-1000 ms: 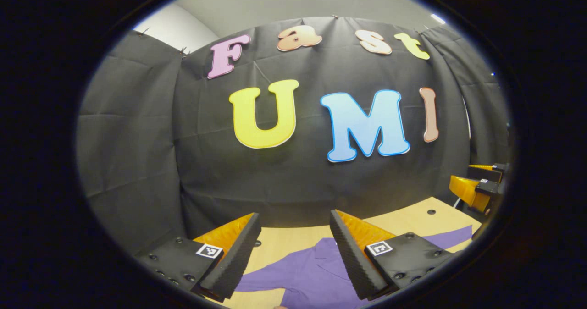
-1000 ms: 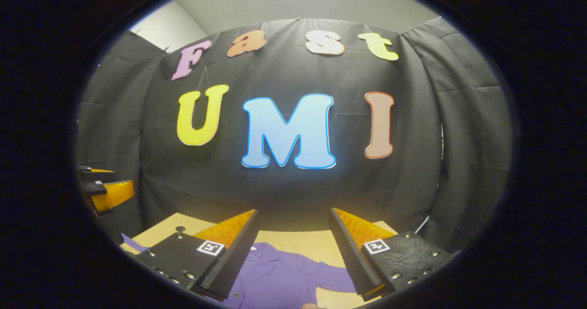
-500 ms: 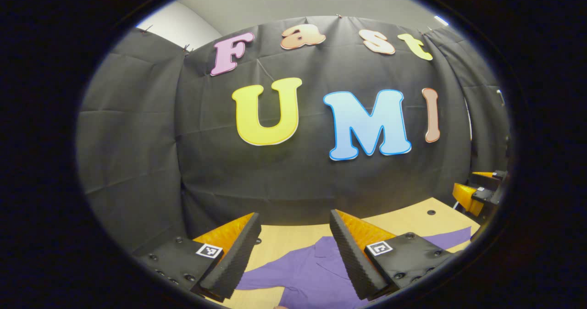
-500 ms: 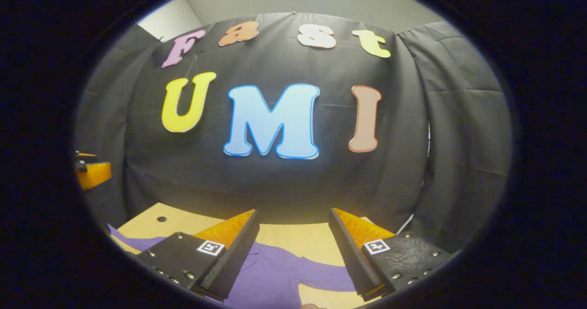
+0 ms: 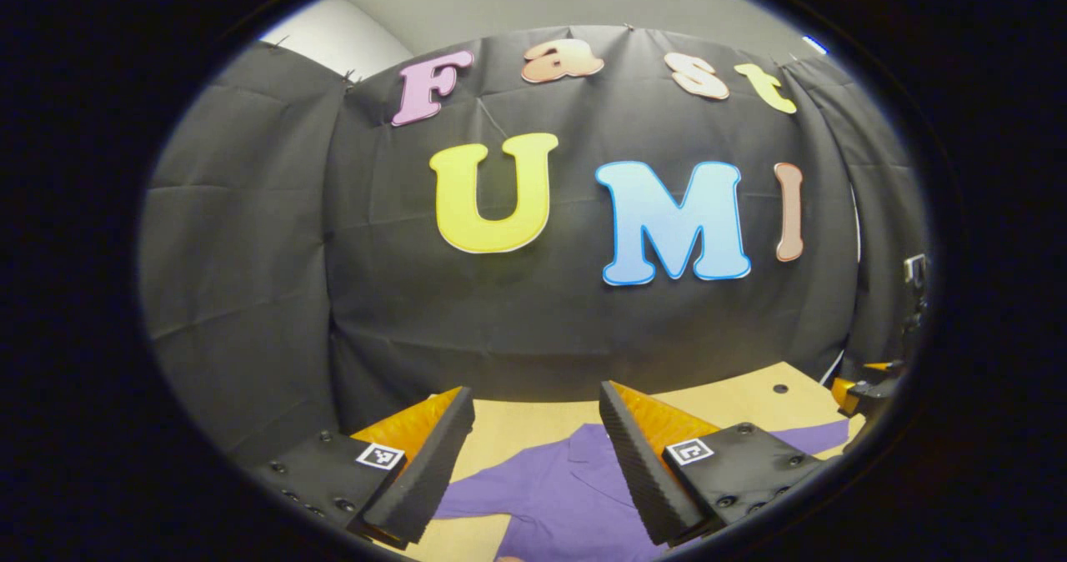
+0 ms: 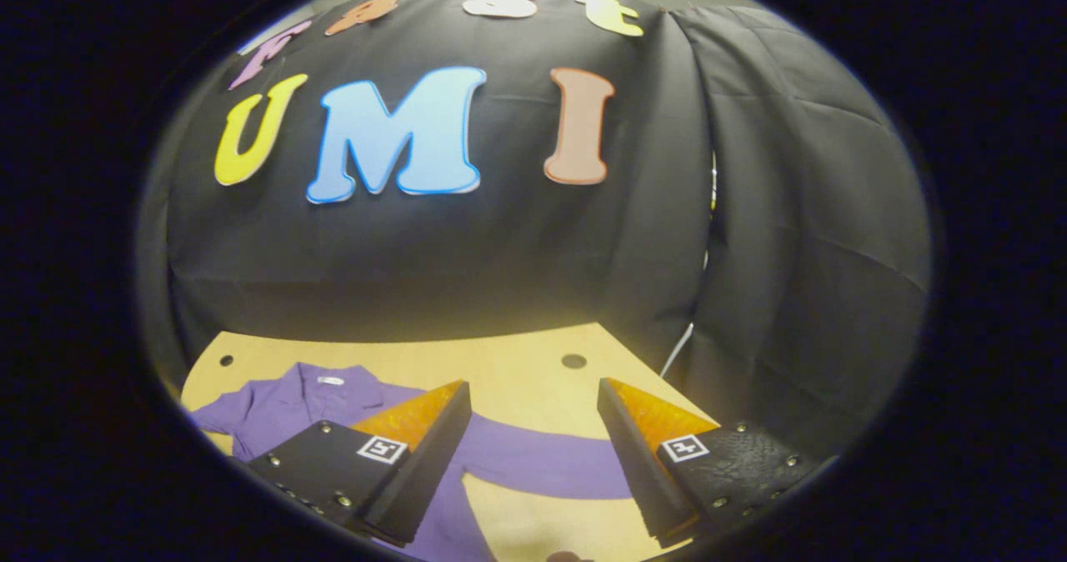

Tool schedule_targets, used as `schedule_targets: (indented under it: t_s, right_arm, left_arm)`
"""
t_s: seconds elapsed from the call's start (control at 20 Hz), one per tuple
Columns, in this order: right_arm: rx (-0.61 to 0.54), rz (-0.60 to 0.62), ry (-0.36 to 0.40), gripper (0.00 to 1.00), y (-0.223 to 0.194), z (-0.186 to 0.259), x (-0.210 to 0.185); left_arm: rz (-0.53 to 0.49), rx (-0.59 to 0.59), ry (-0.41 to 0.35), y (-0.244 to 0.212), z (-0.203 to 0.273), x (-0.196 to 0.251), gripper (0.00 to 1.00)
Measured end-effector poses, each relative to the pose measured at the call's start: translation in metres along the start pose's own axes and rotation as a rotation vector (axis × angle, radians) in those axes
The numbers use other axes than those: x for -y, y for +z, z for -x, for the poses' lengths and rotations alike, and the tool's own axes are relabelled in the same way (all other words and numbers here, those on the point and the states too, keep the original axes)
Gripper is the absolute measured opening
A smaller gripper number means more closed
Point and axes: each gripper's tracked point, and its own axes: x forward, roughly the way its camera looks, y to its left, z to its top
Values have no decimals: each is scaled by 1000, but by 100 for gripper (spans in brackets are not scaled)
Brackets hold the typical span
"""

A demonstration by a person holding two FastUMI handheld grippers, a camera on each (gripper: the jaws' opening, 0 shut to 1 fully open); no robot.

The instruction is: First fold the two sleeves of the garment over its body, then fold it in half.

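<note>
Both grippers, left (image 5: 533, 462) and right (image 6: 533, 454), were spread above the shirt (image 6: 283, 403); the right should probably pinch the sleeve (image 6: 542, 462) near its cuff.

Purple garment (image 6: 283, 403), collared shirt, lies flat on light wooden table (image 6: 517, 366), unfolded. Collar w/ small white tag (image 6: 330, 380) at far end, toward the wall. One long sleeve (image 6: 542, 462) stretched straight out to the right in right gripper view, other sleeve (image 5: 479, 499) out to the left in left gripper view. Body runs toward near edge.
</note>
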Motion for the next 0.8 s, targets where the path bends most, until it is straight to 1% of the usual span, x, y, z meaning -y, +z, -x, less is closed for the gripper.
schedule_targets:
  t_s: [0.15,0.35,0.4,0.5,0.65,0.8]
  right_arm:
    - [-80,2,-70,95,-40,-15,32]
    - [-196,-19,-125,95,-89,-28,62]
    - [-221,-29,-136,95,-100,-32,67]
    - [-267,-49,-156,95,-120,-40,78]
    - [-335,-111,-184,95,-144,-51,90]
    - [-380,-148,-206,95,-166,-58,101]
  left_arm:
    - [10,-13,9,-3,-1,-1,98]
    - [26,-31,26,-7,-3,-4,99]
    - [28,-36,30,-8,-3,-4,98]
    - [31,-45,41,-11,-4,-6,99]
    - [32,-52,50,-17,1,-9,99]
    - [33,-62,51,-19,-1,-7,99]
